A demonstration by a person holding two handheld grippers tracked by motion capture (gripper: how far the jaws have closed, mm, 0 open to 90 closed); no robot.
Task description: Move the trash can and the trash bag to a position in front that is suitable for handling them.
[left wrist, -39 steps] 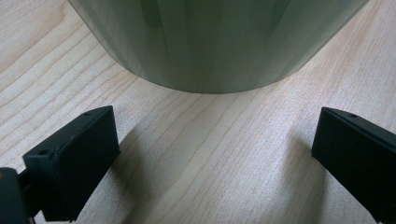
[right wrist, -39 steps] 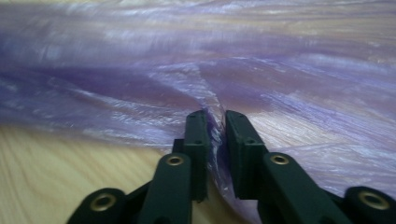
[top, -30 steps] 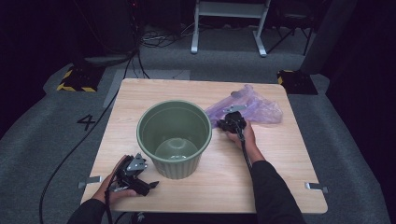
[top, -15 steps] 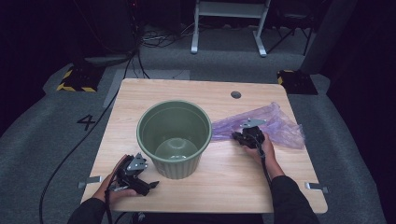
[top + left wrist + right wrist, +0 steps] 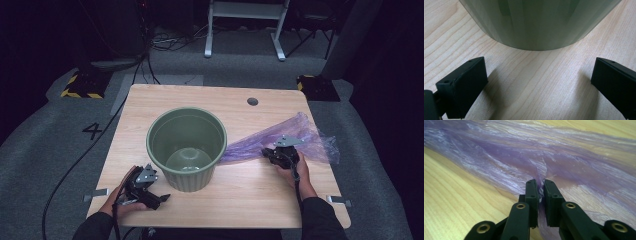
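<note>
The right gripper (image 5: 281, 153), low over the worktop (image 5: 260, 185), pinches the purple bag (image 5: 305, 136); the left gripper (image 5: 150, 192) rests released near the green pot (image 5: 186, 145).

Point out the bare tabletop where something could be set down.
Bare wood lies behind the ribbed green plastic bucket, up to the table's far edge and round cable hole; also along the near edge between the left gripper and right gripper. The right side is crowded by the crumpled purple plastic bag.
</note>
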